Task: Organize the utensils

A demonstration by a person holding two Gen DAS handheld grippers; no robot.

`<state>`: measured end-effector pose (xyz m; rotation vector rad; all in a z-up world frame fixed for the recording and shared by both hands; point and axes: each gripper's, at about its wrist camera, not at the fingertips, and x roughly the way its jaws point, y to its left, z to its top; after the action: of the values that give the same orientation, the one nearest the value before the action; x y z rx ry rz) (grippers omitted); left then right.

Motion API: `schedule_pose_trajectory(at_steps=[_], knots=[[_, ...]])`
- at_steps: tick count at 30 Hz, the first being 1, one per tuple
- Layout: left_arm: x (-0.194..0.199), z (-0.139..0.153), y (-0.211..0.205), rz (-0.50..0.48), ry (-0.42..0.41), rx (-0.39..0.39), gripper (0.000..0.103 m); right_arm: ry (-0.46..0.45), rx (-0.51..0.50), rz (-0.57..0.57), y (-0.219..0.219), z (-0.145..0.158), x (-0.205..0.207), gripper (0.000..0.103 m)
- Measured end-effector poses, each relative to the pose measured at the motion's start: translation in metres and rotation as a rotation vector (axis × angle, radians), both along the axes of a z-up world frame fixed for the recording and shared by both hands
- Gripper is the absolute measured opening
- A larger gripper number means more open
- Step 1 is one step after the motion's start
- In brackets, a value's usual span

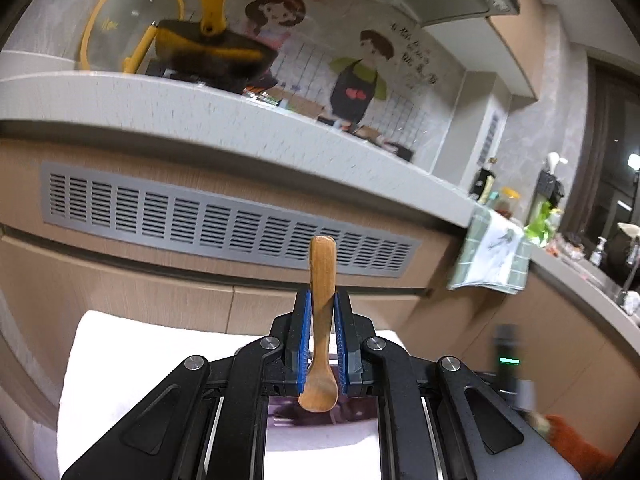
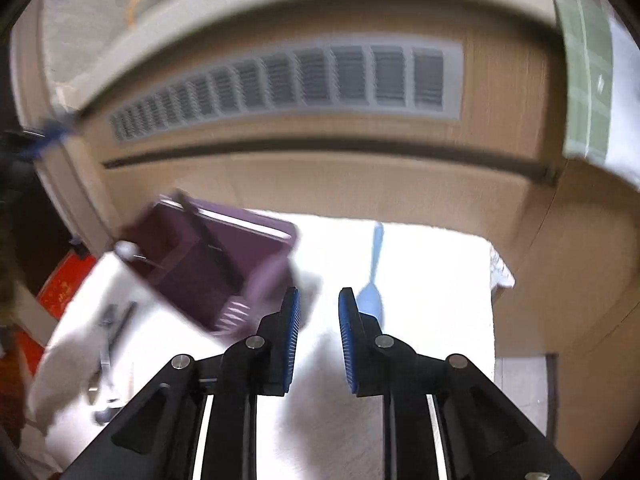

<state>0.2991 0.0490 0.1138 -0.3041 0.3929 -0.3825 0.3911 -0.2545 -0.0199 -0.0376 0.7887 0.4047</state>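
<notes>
The task looks partly done: the left tool (image 1: 322,344) grips a wooden spoon (image 1: 320,320) upright above the purple organizer (image 2: 212,268), not yet dropped in. The right tool (image 2: 319,336) stands open and empty over the white surface (image 2: 432,300), beside a blue spoon (image 2: 372,280) lying right of the organizer. Motion blur hides the organizer's contents, and the metal utensils (image 2: 108,360) left of it are indistinct.

White-covered table (image 2: 432,280) below the cabinet front, bright and washed out. On it, 1 purple organizer bin (image 2: 224,264) sits toward the left, tilted in this view, with a dark divider and something white-tipped inside. Just right of it, 1 light blue spoon (image 2: 374,276) lies flat, handle pointing away. Far left, a blurred cluster of metal utensils (image 2: 110,356) lies on the cloth.
</notes>
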Motion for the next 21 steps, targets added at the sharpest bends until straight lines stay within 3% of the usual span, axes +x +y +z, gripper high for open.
schedule_pose_trajectory(at_steps=[5,12,14,17,21], knots=[[-0.039,0.004,0.013,0.0,-0.011,0.026,0.012,0.073,-0.017,0.018,-0.001,-0.036,0.054,0.018],[-0.056,-0.022,0.027,0.043,0.098,0.027,0.012,0.2,0.014,-0.014,-0.009,-0.076,0.111,0.018],[-0.056,-0.032,0.028,0.047,0.123,0.026,0.012,0.2,-0.011,-0.009,-0.008,-0.075,0.106,0.01],[-0.054,-0.047,0.024,0.02,0.159,0.017,0.012,0.208,-0.055,-0.025,-0.012,-0.07,0.079,0.007],[-0.052,-0.073,0.017,-0.033,0.22,-0.011,0.012,0.261,-0.056,0.014,-0.023,-0.07,0.006,0.007]])
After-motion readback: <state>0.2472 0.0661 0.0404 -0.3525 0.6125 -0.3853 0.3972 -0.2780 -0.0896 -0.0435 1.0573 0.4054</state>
